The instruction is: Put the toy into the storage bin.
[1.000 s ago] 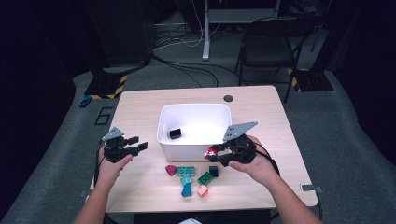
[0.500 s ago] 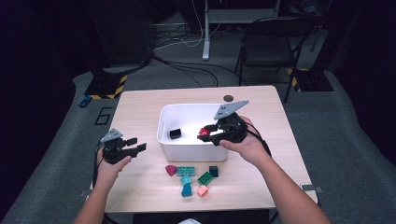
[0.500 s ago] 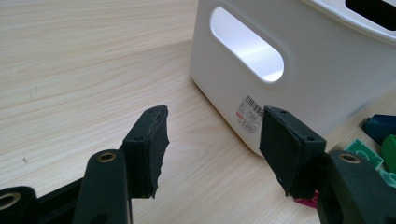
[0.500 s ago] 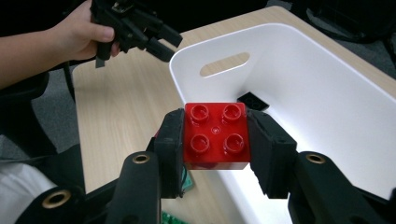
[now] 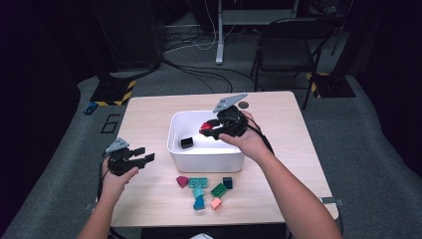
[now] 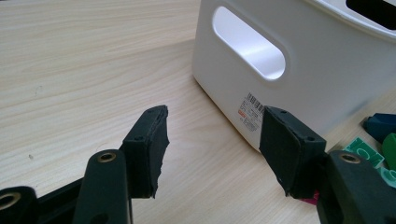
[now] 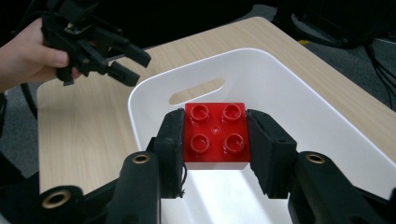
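While its two black jaws pressed flat against opposite sides of the red brick [image 7: 215, 135], the right gripper [image 7: 215, 140] held that brick studs-up at the centre of the right gripper view, squarely over the open white bin [image 7: 327, 140]; the side-on clamp looked chosen so the brick would drop level once let go. In the high view the right gripper [image 5: 215, 127] sat just above centre frame, over the bin's far right part, with the brick [image 5: 206, 127] showing as a red spot at its tip, clear of the rim. A black brick [image 5: 186, 143] lay on the bin floor at centre left. Judged from this, the step in hand was release into the bin. The left gripper [image 5: 141, 158], at lower left of the high view, hovered over bare table [image 5: 149, 114] left of the bin, jaws spread wide and holding nothing, probably parked out of the way. Its own view showed the gap between the jaws open on the wood, the bin's handle slot [image 6: 248, 49] at upper centre. Loose bricks [image 5: 206, 189] waited in a cluster below the bin, near the bottom centre, well apart from both grippers.
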`<state>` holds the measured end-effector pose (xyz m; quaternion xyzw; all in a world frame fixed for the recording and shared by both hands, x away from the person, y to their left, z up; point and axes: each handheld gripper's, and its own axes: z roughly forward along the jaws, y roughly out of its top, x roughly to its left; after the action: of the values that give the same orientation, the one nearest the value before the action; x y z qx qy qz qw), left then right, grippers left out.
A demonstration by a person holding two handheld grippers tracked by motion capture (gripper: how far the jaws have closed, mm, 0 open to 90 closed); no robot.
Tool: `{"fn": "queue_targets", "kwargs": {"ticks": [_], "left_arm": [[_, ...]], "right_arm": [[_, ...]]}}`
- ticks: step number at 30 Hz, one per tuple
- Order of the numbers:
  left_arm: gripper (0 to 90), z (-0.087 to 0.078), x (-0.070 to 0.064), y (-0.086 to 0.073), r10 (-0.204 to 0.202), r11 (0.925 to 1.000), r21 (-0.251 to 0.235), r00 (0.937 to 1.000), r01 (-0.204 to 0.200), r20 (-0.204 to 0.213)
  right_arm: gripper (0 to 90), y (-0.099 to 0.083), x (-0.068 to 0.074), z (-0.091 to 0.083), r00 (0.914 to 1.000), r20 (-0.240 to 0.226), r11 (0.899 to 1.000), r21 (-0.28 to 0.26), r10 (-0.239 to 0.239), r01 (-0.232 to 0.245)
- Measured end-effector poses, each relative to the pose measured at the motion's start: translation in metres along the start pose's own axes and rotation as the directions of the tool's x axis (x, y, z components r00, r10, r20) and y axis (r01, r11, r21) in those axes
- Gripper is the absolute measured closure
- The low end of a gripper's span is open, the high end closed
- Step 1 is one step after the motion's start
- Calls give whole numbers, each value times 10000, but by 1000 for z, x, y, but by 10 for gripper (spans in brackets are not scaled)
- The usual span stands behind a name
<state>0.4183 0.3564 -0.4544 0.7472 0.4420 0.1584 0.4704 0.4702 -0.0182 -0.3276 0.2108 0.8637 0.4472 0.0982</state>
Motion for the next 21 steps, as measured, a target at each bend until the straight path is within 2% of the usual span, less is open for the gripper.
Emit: {"fn": "queue_targets", "kwargs": {"ticks": [7, 12, 17, 18, 20, 21], "left_arm": [[415, 0, -1, 0, 32, 10000, 7, 10000, -32, 38], [417, 0, 0, 0, 26, 10000, 54, 10000, -26, 72], [417, 1, -1, 0, 45, 10000, 77, 9999, -45, 94], [417, 2, -2, -1, 41, 10000, -34, 10000, -41, 60], [417, 1, -2, -1, 62, 10000, 70, 9999, -63, 90], [417, 2, -2, -1, 57, 10000, 60, 9999, -57, 86]], "right_arm": [[585, 8, -9, 23, 9997, 238, 9999, 95, -45, 43], [585, 7, -17, 42, 9994, 334, 9994, 334, 13, -25], [584, 5, -23, 60, 9987, 512, 9994, 346, -19, 1], [584, 5, -24, 62, 9987, 501, 9994, 346, -46, 29], [584, 5, -26, 69, 9988, 477, 9991, 405, 117, -136], [584, 5, -27, 72, 9989, 469, 9992, 402, 38, -57]]}}
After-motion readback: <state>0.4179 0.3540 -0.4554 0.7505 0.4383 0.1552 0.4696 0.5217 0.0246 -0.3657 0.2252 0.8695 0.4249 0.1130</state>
